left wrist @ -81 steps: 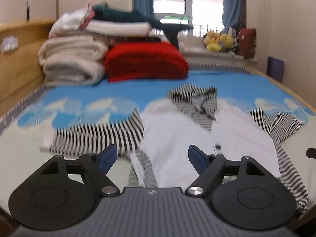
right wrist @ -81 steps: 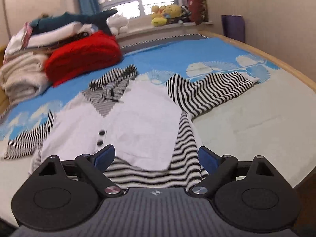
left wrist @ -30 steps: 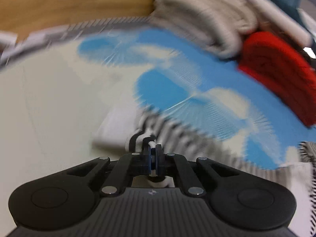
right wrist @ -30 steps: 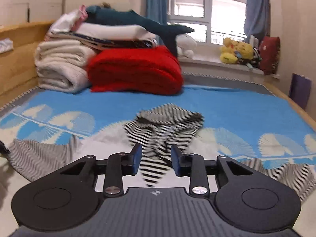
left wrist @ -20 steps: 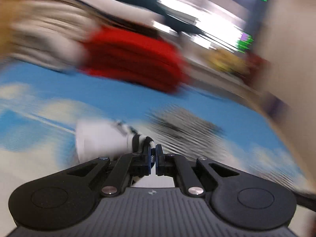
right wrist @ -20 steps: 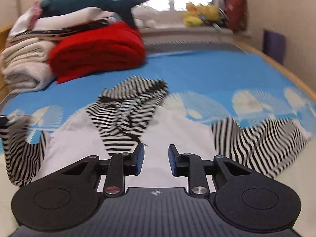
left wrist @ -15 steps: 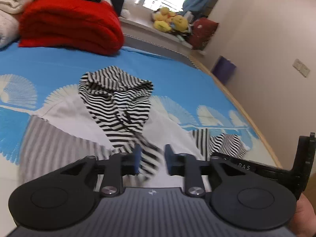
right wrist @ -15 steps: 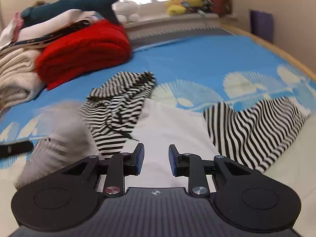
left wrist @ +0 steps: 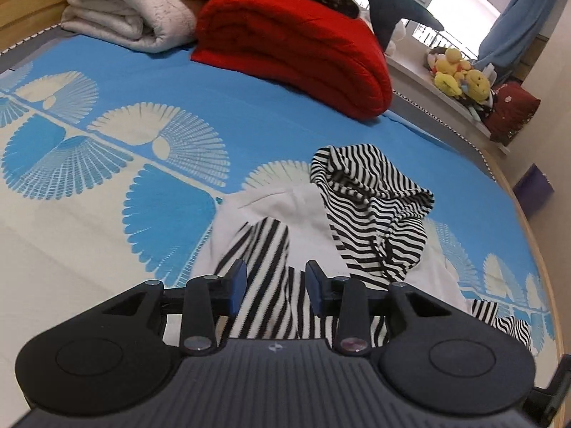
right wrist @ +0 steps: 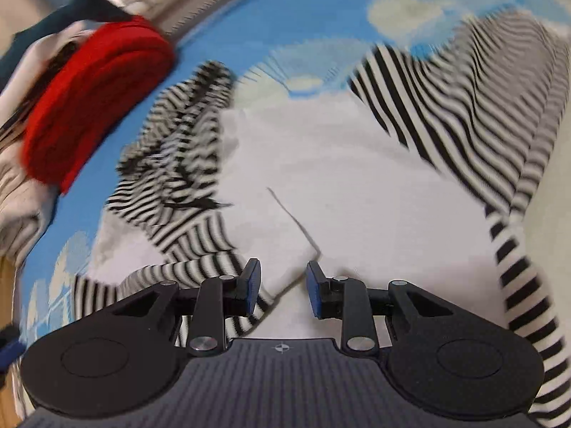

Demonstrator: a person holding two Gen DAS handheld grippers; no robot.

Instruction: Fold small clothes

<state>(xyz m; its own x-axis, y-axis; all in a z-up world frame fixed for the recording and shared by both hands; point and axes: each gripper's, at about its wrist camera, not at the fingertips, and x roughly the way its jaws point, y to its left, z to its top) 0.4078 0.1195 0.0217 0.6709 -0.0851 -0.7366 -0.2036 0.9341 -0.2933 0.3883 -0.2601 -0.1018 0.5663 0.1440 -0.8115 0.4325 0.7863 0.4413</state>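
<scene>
Lying spread on the bed (left wrist: 71, 235), white and striped hoodie (left wrist: 307, 210) with its striped hood (left wrist: 371, 192) bunched at 12 o'clock of the body. Left striped sleeve (left wrist: 264, 267) lying folded in across the white front, running down toward 6 o'clock. Right striped sleeve (right wrist: 464, 114) stretching out toward 2 o'clock in the right wrist view, blurred there.

Hovering just over the folded sleeve, left tool (left wrist: 273, 287), blue pads (left wrist: 236, 281) standing apart with nothing between them. Hovering over the white front near the folded sleeve's cuff (right wrist: 285, 249), right tool (right wrist: 282, 287), likewise parted and holding nothing. Touching the cloth or not: cannot tell for either.

Lying beyond the hoodie at 11 o'clock, red blanket (left wrist: 296, 42), folded. Sitting beside it at 10 o'clock, cream blankets (left wrist: 132, 3), stacked. Resting on top of the pile, dark plush shark (left wrist: 389, 7). Sitting at 2 o'clock on the window ledge, yellow plush toys (left wrist: 460, 78), with a dark red bag (left wrist: 510, 110) just beside them. Standing by the wall at 3 o'clock, purple box (left wrist: 533, 187). Hanging at the window, blue curtain (left wrist: 514, 25).
</scene>
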